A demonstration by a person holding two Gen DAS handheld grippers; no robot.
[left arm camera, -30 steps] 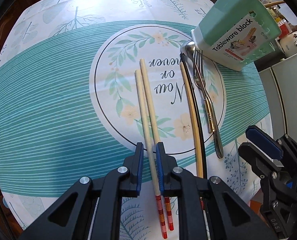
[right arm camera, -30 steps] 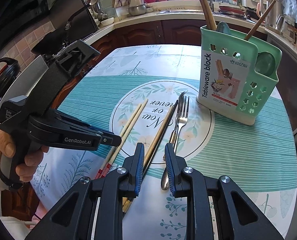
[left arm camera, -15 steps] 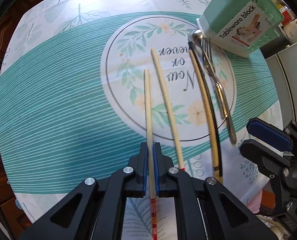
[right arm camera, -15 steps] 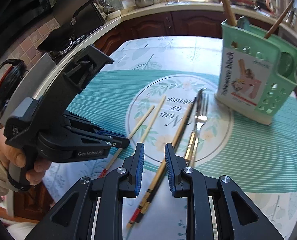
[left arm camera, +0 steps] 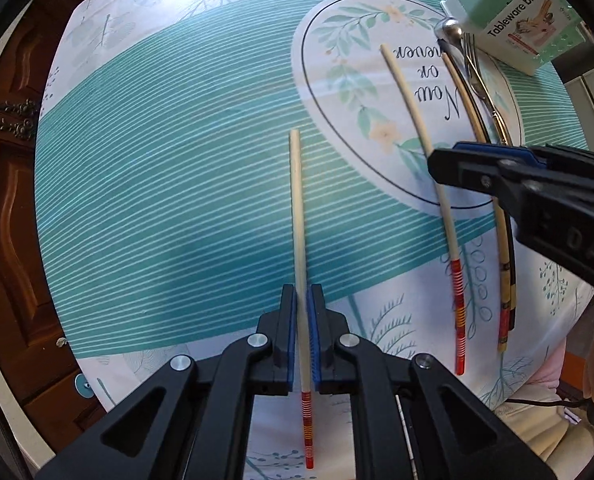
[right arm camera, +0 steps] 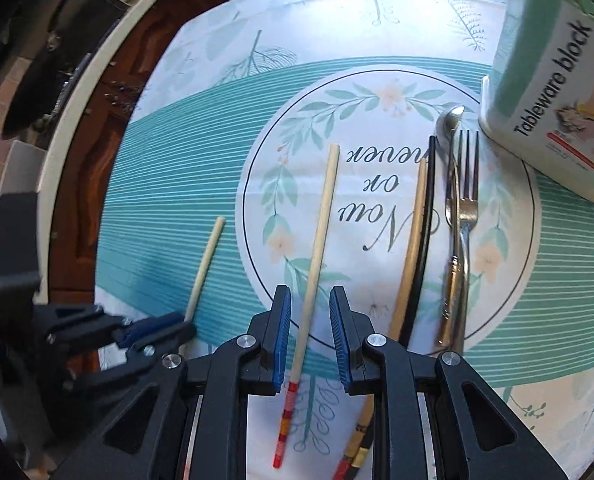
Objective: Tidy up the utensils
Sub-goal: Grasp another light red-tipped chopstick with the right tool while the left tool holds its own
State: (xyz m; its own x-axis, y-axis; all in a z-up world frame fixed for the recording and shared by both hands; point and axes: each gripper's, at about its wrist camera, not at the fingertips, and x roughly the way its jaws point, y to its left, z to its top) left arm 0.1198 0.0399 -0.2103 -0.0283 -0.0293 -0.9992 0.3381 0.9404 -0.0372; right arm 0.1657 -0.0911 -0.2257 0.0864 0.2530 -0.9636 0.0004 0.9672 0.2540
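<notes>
Tablecloth (left arm camera: 157, 200) spreads beneath the mint tableware block (right arm camera: 545, 92). My right gripper (right arm camera: 311, 332) straddles, jaws apart, a second chopstick (right arm camera: 317, 248); my left gripper (left arm camera: 301, 332) clamps one pale chopstick (left arm camera: 297, 208).

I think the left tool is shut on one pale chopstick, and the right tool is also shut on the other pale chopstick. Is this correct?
Not fully. The left tool is shut on one pale chopstick, yes. But the right tool is open: in the right wrist view its pads stand apart on either side of the other pale chopstick, which lies on the tablecloth, not gripped.
</notes>
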